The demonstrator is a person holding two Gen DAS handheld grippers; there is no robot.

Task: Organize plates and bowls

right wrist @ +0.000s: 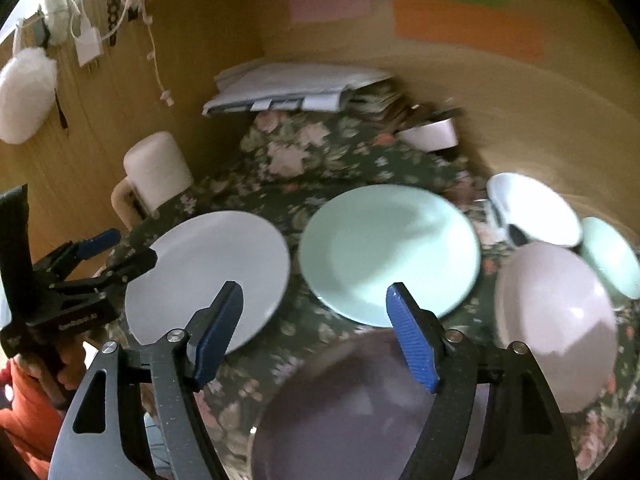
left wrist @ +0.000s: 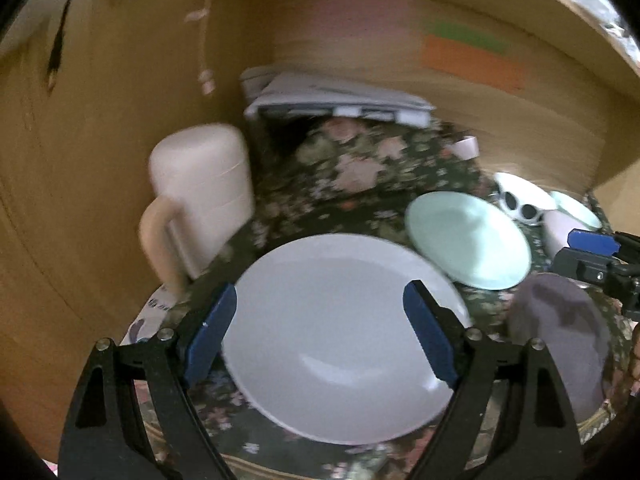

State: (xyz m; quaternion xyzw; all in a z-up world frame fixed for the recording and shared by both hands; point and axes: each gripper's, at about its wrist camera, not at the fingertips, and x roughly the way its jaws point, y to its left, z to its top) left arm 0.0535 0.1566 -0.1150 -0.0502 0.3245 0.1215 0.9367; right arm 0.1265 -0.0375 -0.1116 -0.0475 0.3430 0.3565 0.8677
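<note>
A white plate lies on the floral cloth, and my left gripper hangs open over it, its pads clear of the plate. To its right lies a mint plate. A dull purple plate sits nearest, under my right gripper, which is open and holds nothing. At the right stand a pale pink bowl, a white bowl with black dots and a mint bowl.
A cream jug with a handle stands at the left by the wooden wall. Folded papers lie at the back, with a small white cup to their right. Wooden walls close in the left, back and right.
</note>
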